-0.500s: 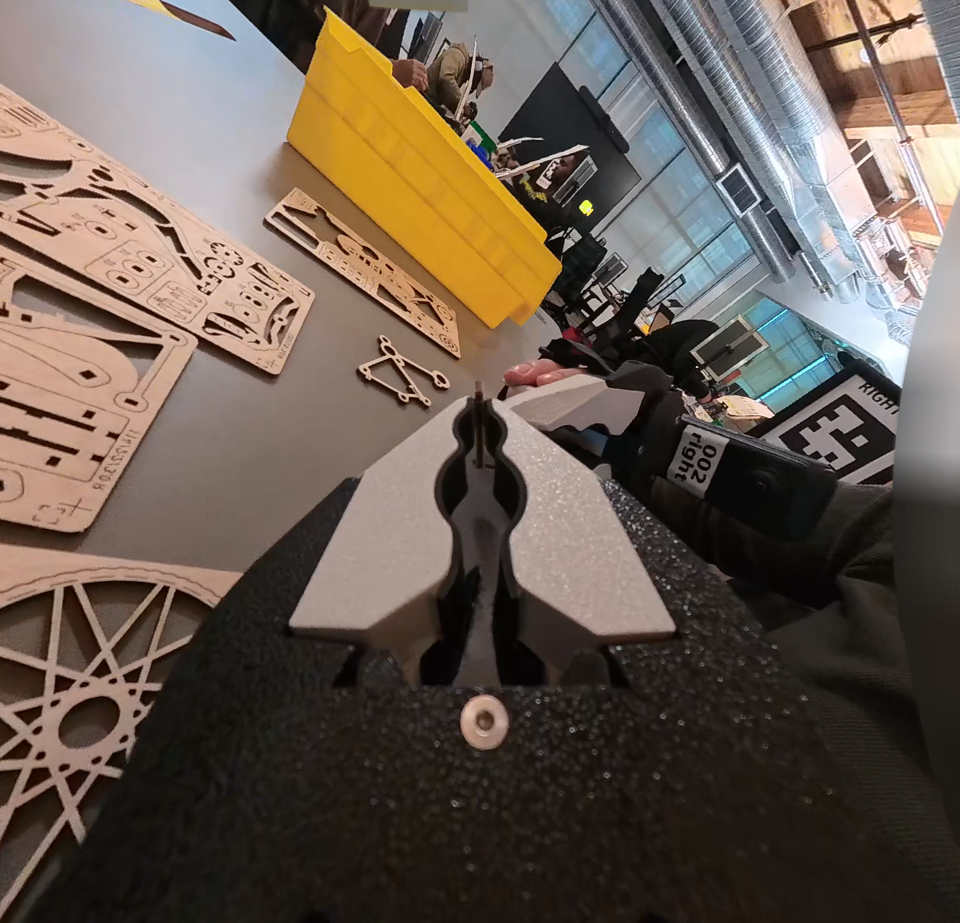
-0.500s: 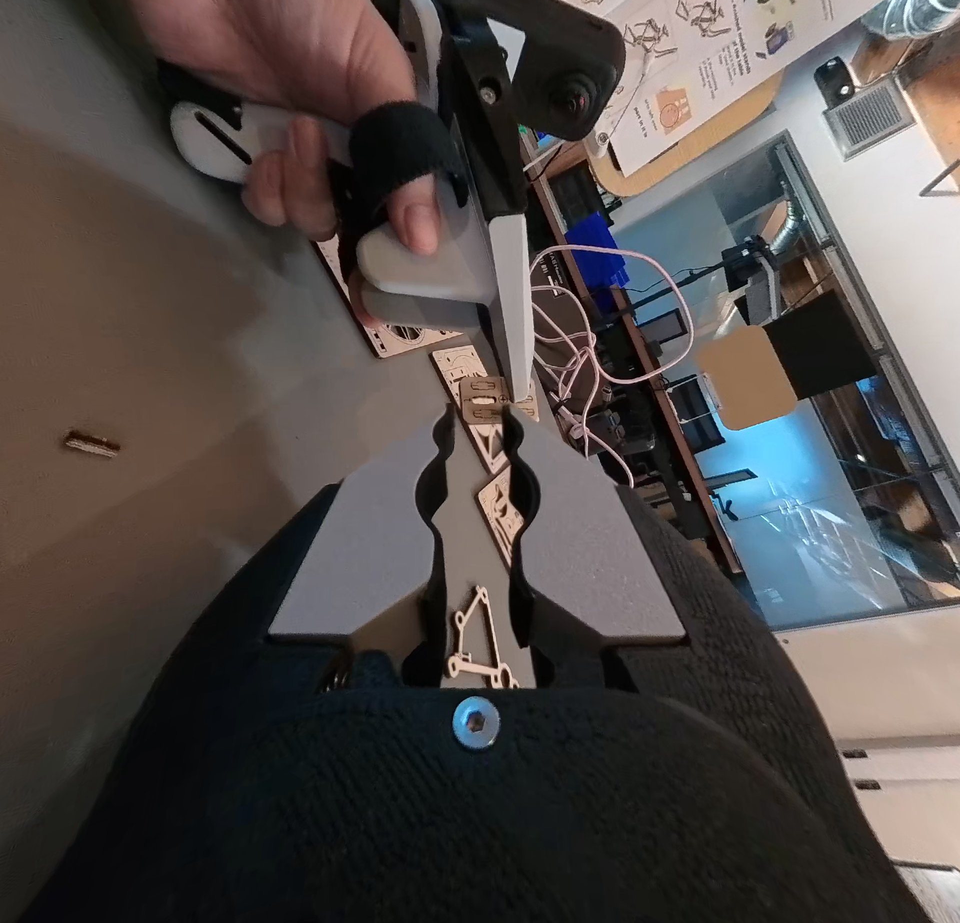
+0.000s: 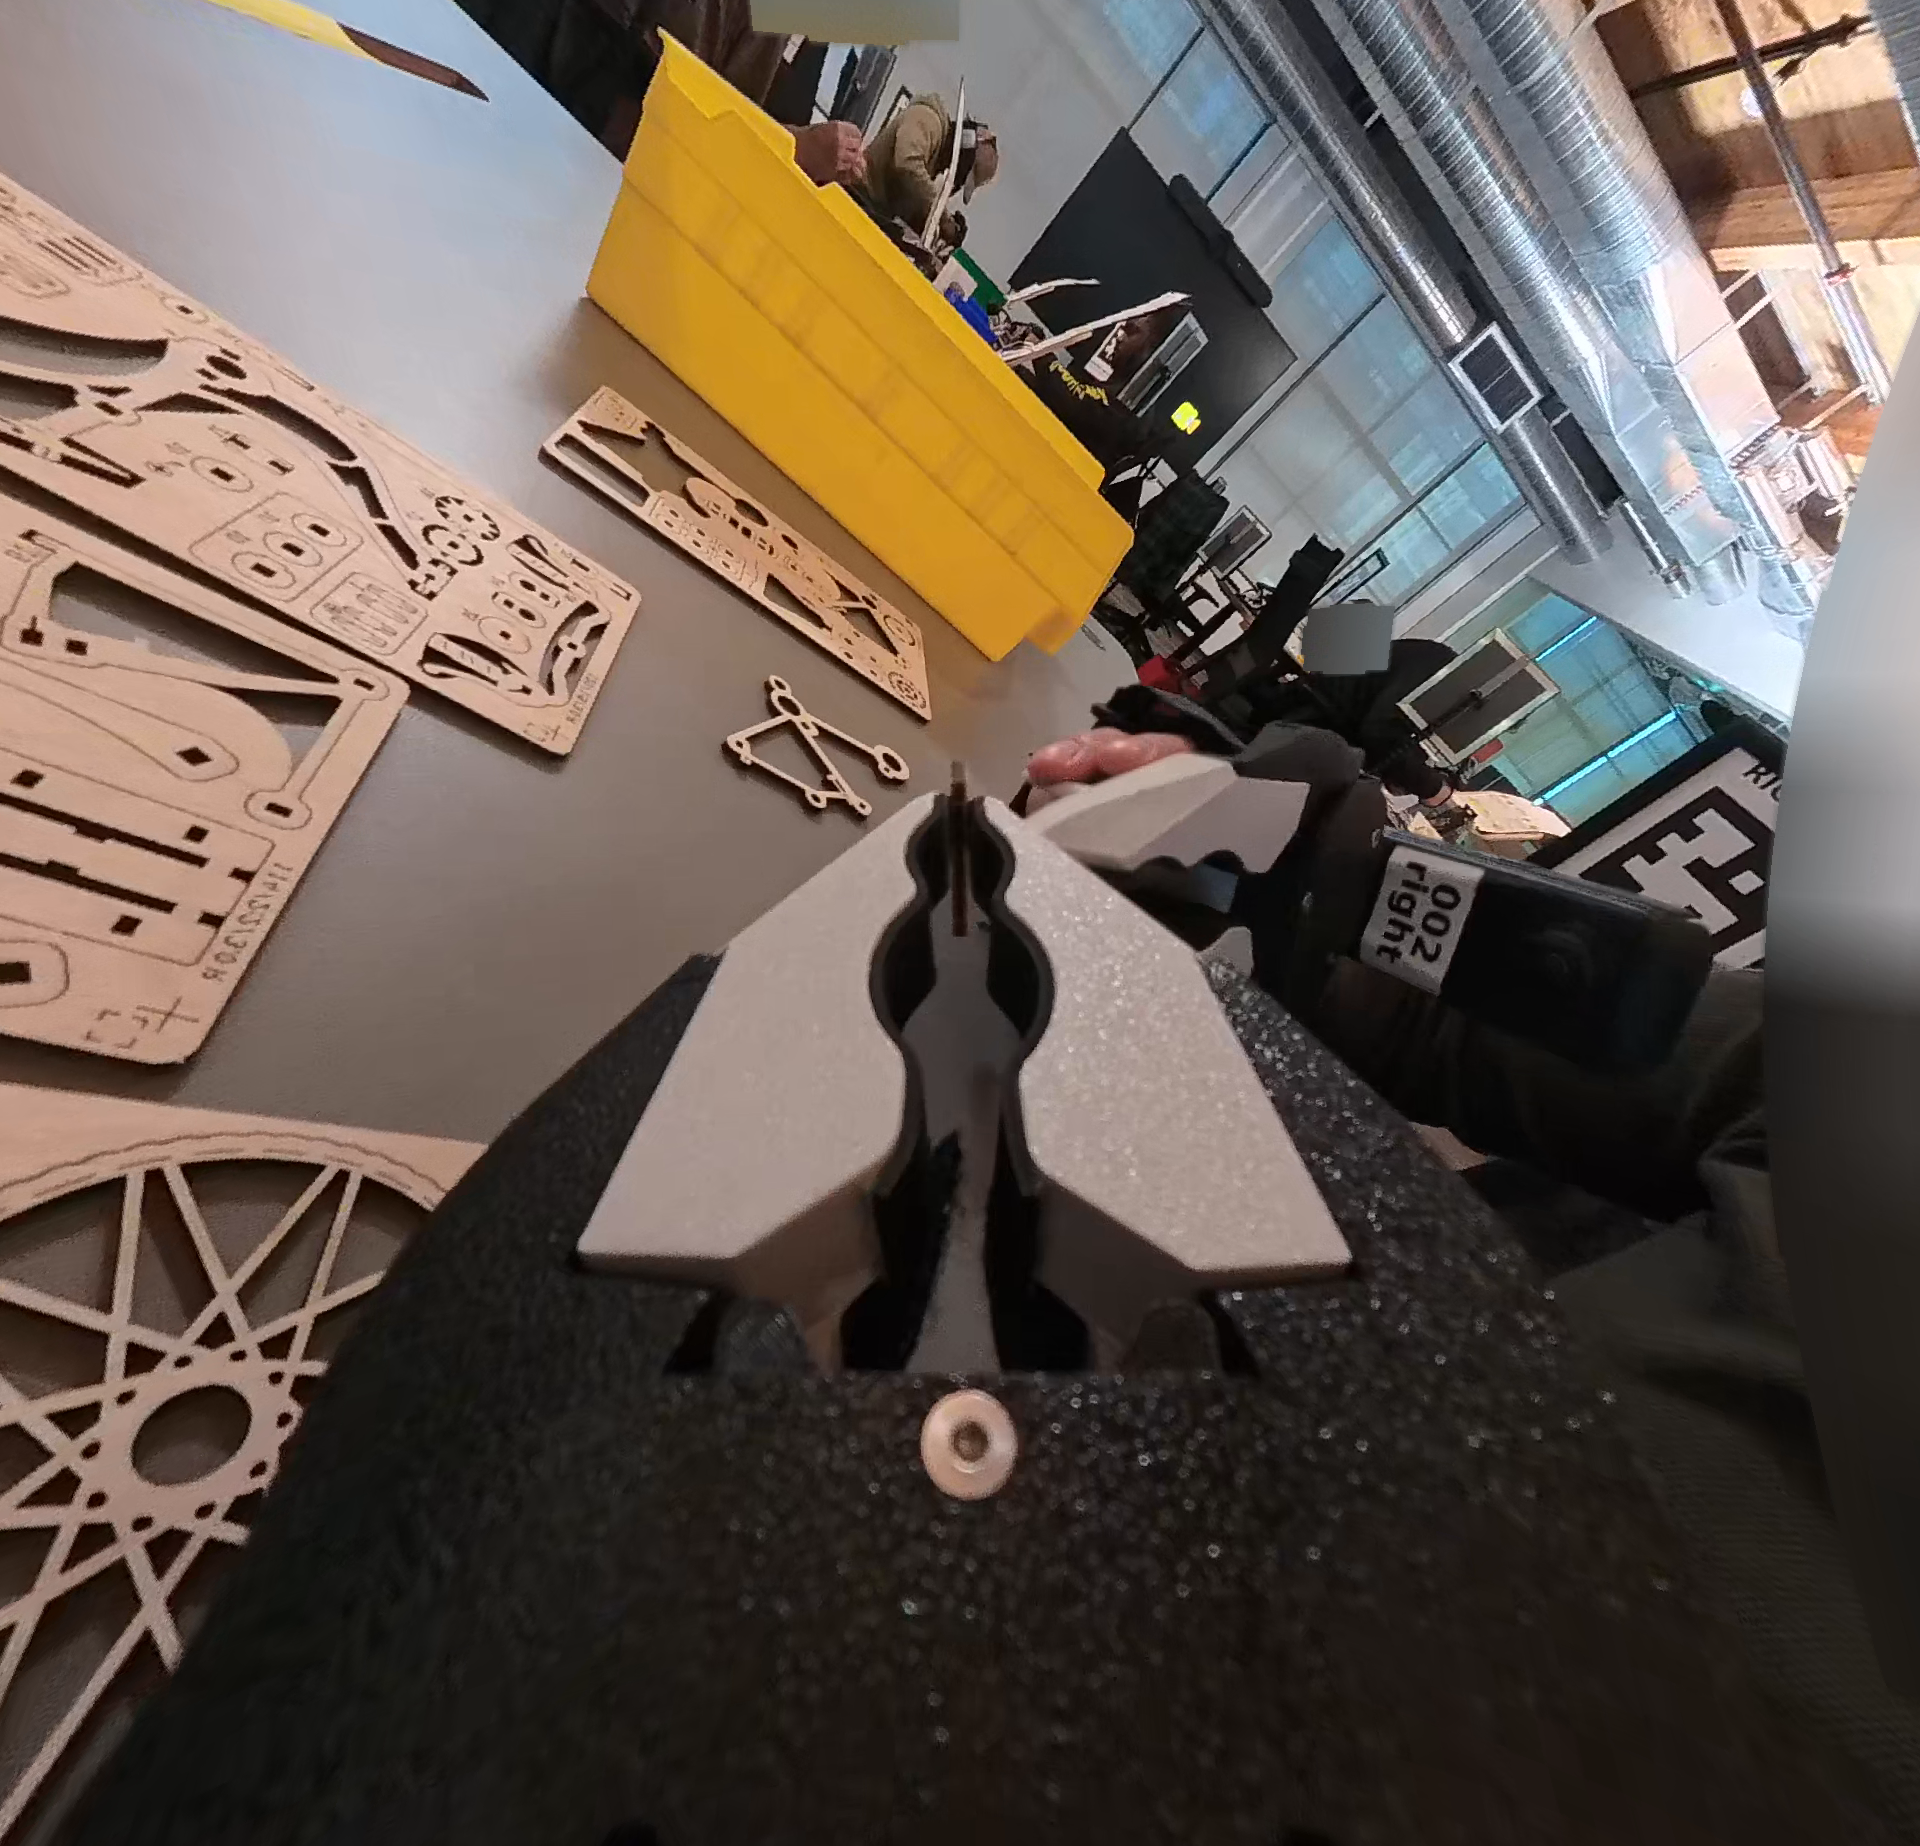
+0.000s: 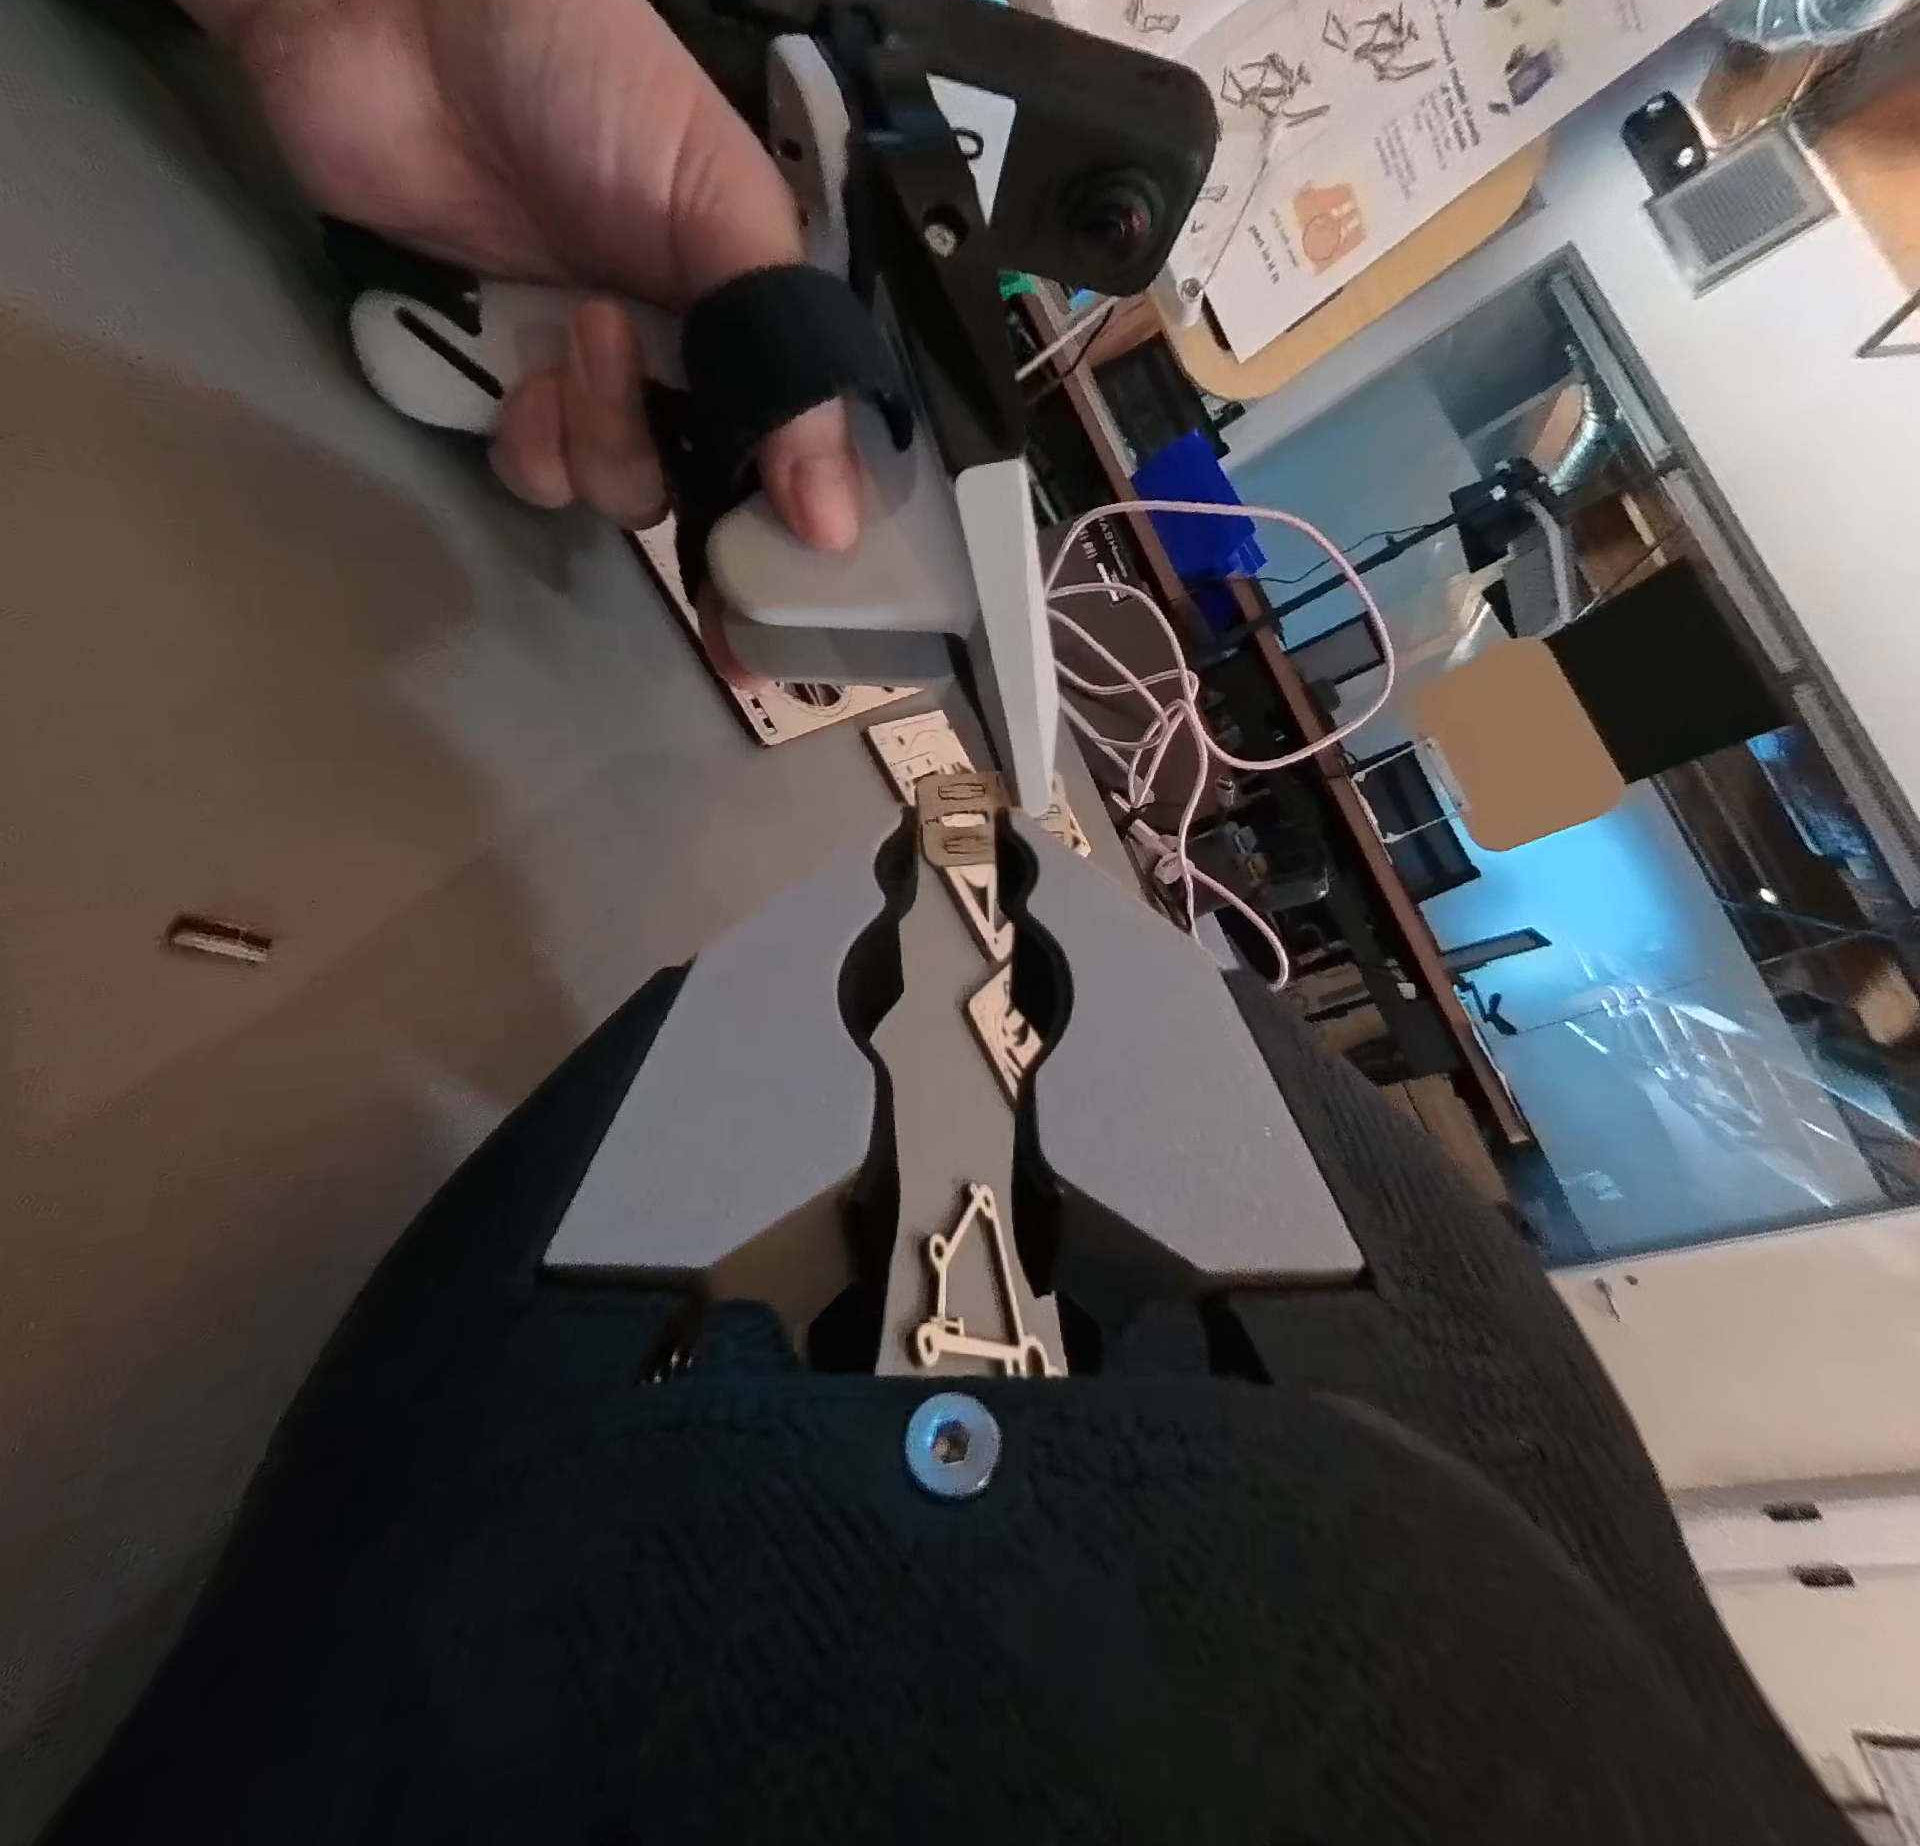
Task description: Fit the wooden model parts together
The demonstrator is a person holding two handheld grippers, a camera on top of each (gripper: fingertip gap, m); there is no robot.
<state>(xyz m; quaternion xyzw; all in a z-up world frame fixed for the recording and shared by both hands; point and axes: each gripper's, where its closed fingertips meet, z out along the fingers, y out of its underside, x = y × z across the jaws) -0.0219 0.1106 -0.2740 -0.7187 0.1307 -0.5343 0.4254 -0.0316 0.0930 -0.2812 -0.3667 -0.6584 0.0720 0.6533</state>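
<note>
Two tongs meet tip to tip above the grey bench (image 3: 436,238). The left tongs (image 3: 961,822) are clamped on a thin wooden strip (image 3: 958,861), seen edge-on and standing upright, likely so its end can be presented to the mating piece. The right tongs (image 4: 961,825) are clamped on a small slotted wooden piece (image 4: 961,817), held flat toward the camera, probably to line a slot up with the strip. A loose triangular frame part (image 3: 816,757) lies on the bench at about 11 o'clock from the left tips, with cut-out sheets (image 3: 312,549) further off toward 10 o'clock. Compared with half a second earlier, both grips and the near-touching pose look unchanged; the joint is not visibly seated.
</note>
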